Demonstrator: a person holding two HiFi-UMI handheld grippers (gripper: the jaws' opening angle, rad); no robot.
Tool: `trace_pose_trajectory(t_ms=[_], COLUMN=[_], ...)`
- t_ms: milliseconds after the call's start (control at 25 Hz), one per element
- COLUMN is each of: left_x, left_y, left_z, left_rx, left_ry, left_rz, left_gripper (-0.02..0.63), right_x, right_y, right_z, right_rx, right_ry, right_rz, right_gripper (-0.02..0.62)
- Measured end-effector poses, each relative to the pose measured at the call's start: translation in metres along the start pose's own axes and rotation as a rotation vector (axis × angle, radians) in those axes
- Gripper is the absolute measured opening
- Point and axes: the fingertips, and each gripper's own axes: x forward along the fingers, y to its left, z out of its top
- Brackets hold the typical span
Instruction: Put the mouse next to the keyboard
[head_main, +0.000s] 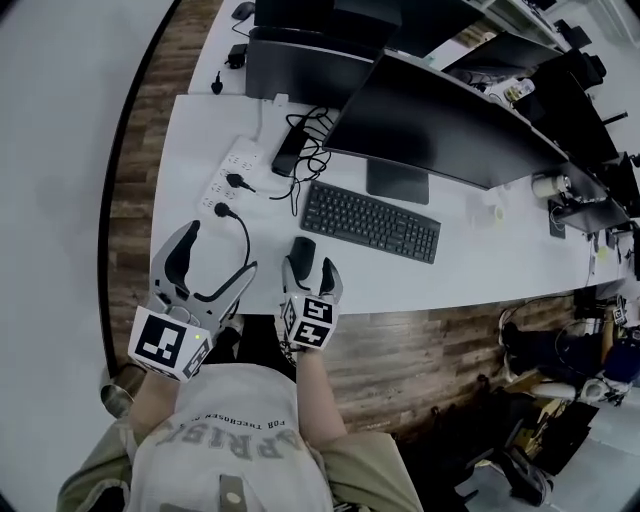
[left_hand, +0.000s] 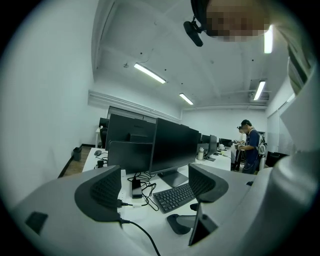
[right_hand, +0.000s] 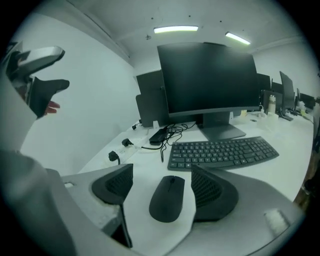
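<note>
My right claw (head_main: 312, 272) stands open, its jaws either side of the mouse (right_hand: 167, 200) and seemingly not yet pressing it. The mouse lies on the counter (head_main: 480, 270) near the front edge, just short of the left end of the keyboard (head_main: 370, 221). I judge it light, rigid and smooth-shelled, likely slippery, so I'd pinch its flanks mid-body. My left claw (head_main: 222, 250) gapes empty. In the head view the right claw covers the mouse's near end, and I can't make out any cord

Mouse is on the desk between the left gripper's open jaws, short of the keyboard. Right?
Wrong gripper: the right gripper view shows the mouse on the desk between the right gripper's open jaws, short of the keyboard. The left gripper is open and empty.
</note>
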Motion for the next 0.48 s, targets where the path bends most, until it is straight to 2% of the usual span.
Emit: trace_pose_trajectory(t_ms=[280, 480], left_x=[0.023, 0.032], left_y=[0.003, 0.005], left_z=[-0.001, -0.001], left_rx=[0.004, 0.018], left_ry=[0.018, 0.031], left_rz=[0.029, 0.036], left_gripper=[0.403, 0.403], right_x=[0.037, 0.053], right_y=[-0.008, -0.014], right_z=[-0.043, -0.063], right_rx=[-0.006, -0.016], right_ry=[0.158, 0.245], right_rz=[-0.009, -0.047], right_gripper=[0.354, 0.354])
